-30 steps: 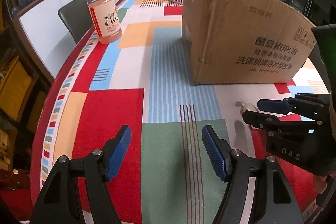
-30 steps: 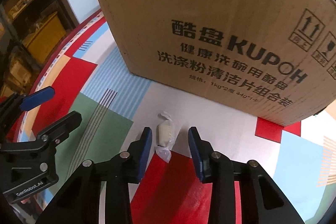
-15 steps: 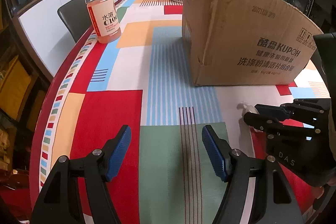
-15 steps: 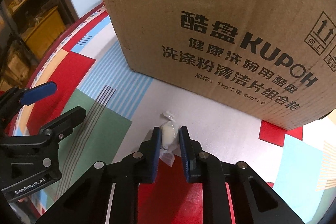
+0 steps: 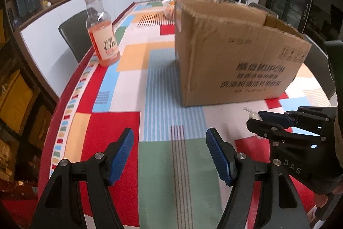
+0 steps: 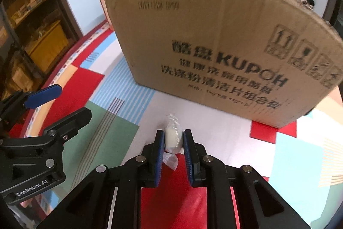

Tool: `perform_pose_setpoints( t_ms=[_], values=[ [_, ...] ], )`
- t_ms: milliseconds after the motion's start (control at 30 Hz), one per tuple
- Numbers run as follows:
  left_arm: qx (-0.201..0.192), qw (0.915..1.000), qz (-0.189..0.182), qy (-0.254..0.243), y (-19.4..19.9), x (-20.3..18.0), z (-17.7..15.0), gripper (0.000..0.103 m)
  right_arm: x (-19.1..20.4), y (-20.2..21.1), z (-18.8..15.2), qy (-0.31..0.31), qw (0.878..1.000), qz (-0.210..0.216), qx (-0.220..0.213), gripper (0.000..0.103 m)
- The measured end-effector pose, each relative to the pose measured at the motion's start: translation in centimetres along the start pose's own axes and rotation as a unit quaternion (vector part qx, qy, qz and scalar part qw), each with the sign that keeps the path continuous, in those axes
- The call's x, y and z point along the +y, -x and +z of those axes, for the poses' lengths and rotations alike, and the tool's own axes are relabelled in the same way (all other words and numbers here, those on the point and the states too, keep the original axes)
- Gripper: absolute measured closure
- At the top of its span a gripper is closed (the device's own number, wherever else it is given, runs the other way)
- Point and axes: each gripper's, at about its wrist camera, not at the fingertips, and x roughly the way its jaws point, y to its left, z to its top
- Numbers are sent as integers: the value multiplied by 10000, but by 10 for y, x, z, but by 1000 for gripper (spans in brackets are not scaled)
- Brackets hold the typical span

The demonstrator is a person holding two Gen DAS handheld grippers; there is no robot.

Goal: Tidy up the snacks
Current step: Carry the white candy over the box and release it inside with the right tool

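Observation:
My right gripper is shut on a small white candy in a clear wrapper and holds it above the tablecloth, in front of the open cardboard box. In the left wrist view the right gripper shows at the right with the candy at its tips, near the box. My left gripper is open and empty over the green and red patches. It also shows in the right wrist view at the left. An orange drink bottle stands at the table's left edge.
The colourful tablecloth covers a long table. A white basket sits behind the box. Dark chairs stand at the left side and far end. A white counter runs along the left.
My right gripper closed on the candy and has lifted it off the table. Both views have risen, so the box's open top now shows. My left gripper stays open.

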Motion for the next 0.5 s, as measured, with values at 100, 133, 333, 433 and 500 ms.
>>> perform_pose_setpoints(
  t_ms=[100,133,333,433,500],
  values=[
    [-167,9998,-40,-53,12,-4,7,34,-3,15,0,-54,9998,-11,-182,84],
    [-232,9997,-52,-77,17,-6,9,34,-4,21,1,-66,9996,-23,-257,84],
    [-539,9984,-93,-169,39,-14,22,34,-14,50,5,-167,9979,-55,-617,84],
    [-722,9971,-106,-204,50,-18,31,33,-16,64,9,-187,9963,-101,-827,84],
    [-838,9962,-103,-226,57,-21,37,32,-18,74,12,-211,9949,-128,-976,84]
  ],
)
